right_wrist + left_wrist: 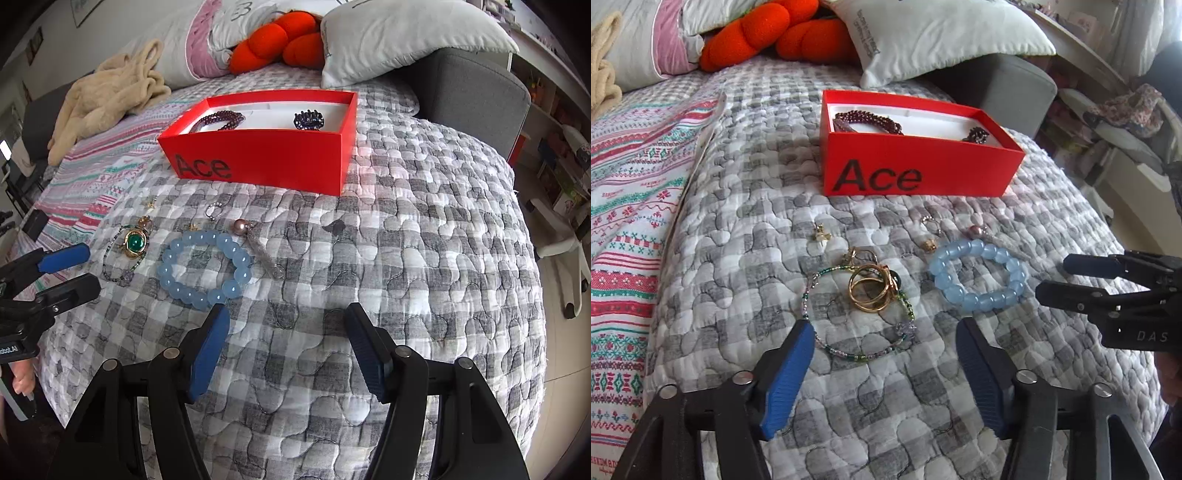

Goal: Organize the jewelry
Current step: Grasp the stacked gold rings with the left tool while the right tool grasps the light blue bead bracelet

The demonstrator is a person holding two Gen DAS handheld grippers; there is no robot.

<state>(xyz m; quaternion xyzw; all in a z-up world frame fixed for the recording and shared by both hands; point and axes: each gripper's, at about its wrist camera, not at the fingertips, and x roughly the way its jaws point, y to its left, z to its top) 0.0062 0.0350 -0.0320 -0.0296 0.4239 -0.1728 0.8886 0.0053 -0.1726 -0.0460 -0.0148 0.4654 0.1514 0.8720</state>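
**Two open claws over loose jewelry on the bed**

The left wrist view shows the gold rings (870,290) stacked on the thin green beaded bracelet (857,314), their hoops turned toward the camera. From the right wrist view the same cluster shows its other face: a gold brooch with a green stone (136,242). The right wrist view also looks deeper into the red box (258,155) marked "Ace": a dark red beaded bracelet (221,120) lies at its left end and a dark spiky piece (309,120) further right, both on the white lining. In the left wrist view the box (916,166) hides most of that second piece. Only the right wrist view shows the cream blanket (110,92) heaped at the far left of the bed.

The blue beaded bracelet (979,275) lies flat on the grey checked quilt (886,387) in front of the box, with a pearl pendant (242,225) just behind it and small gold charms nearby.

The left claw (886,332) stands partly open, holding nothing; its left pad (798,354) is at the edge of the green bracelet, though contact cannot be told. The right claw (288,317) is also partly open and empty, its left pad (214,343) just beside the blue bracelet (205,267), apart from it.
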